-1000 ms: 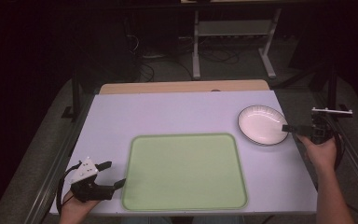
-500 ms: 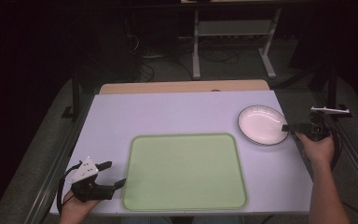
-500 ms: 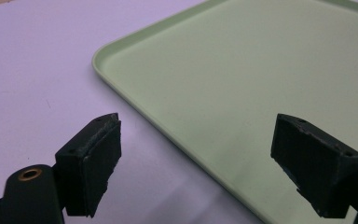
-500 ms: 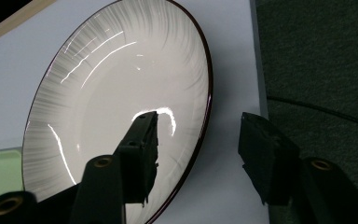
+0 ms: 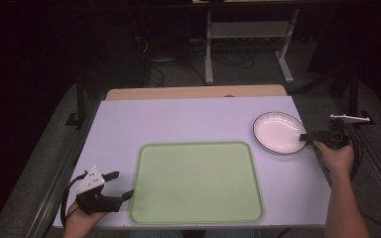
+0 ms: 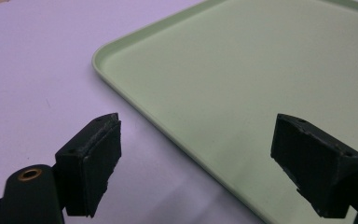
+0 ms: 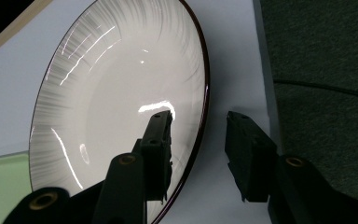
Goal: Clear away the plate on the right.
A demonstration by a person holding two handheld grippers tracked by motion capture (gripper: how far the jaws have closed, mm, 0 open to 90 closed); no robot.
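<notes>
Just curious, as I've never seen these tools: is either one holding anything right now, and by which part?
Nothing is clamped yet. The right gripper has its jaws open astride the plate's rim; the left gripper is open beside the tray.

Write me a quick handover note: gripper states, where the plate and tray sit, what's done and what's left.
Right gripper: open, jaws straddling the white plate's right rim, one jaw over the inside, one outside; not clamped.
Left gripper: open, holding nothing, at the green tray's near-left edge.
Plate sits on the table, right of the tray and beyond its far-right corner. The tray holds nothing.
Done: right gripper lined up on the rim.
Left: probably close, lift, and set the plate on the tray.
</notes>
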